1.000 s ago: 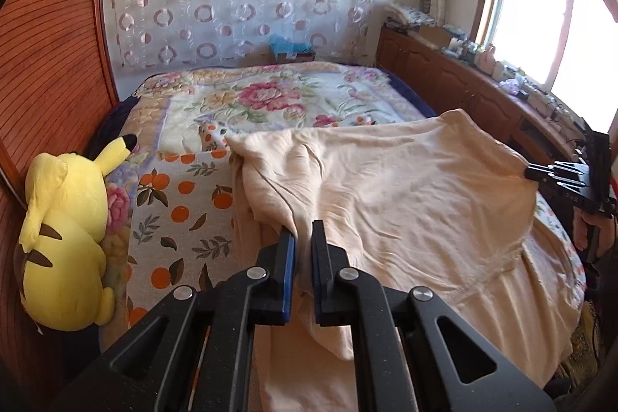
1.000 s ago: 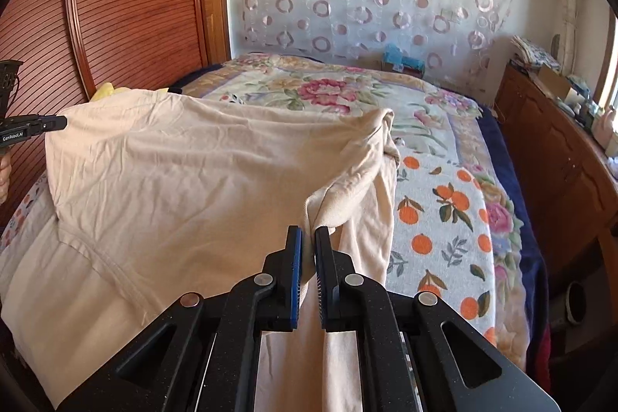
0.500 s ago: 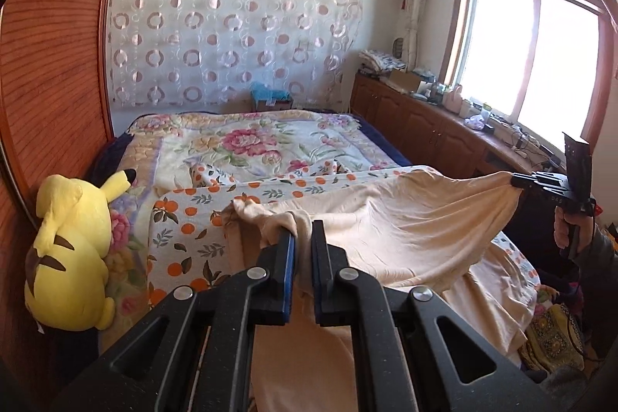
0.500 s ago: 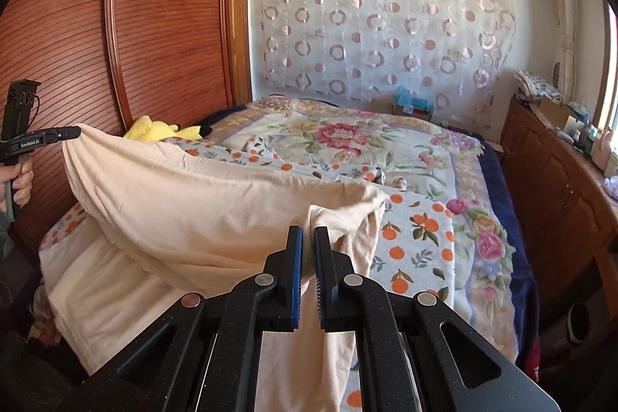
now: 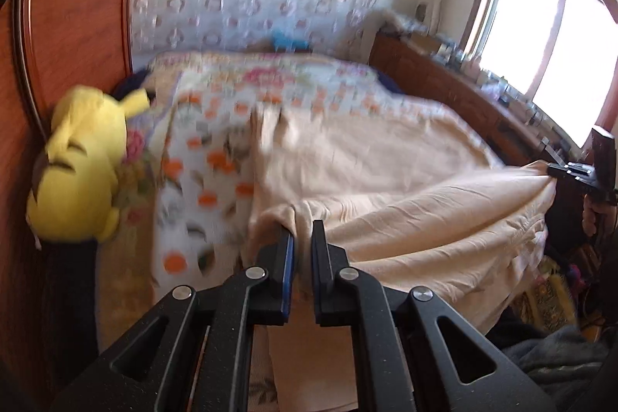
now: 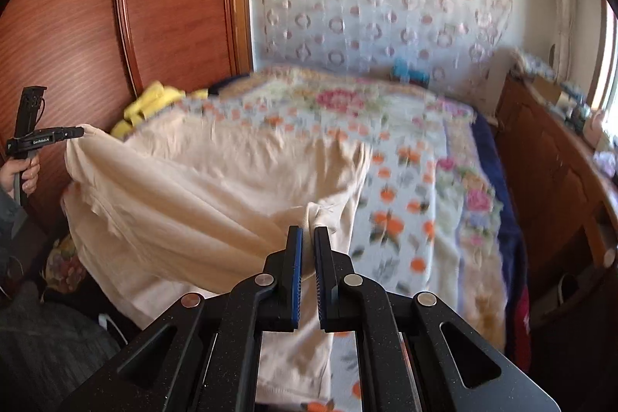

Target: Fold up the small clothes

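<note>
Lowered since the earlier frames, the peach garment [image 5: 386,172] now sags toward the bed [image 5: 216,149], its far part lying on the quilt while the near edge hangs stretched between the two grippers. Both views are blurred. The left gripper [image 5: 303,238] is clamped on a bunched corner of the cloth at the near left; in the right wrist view it [image 6: 79,131] shows at the far left, pinching the fabric's tip. The right gripper [image 6: 308,238] is likewise closed on the opposite corner, and from the left wrist view it [image 5: 550,169] appears at the right edge with the cloth drawn taut to it. A yellow plush toy [image 5: 77,172] lies on the bed's left side against the wooden headboard [image 6: 77,26].
</note>
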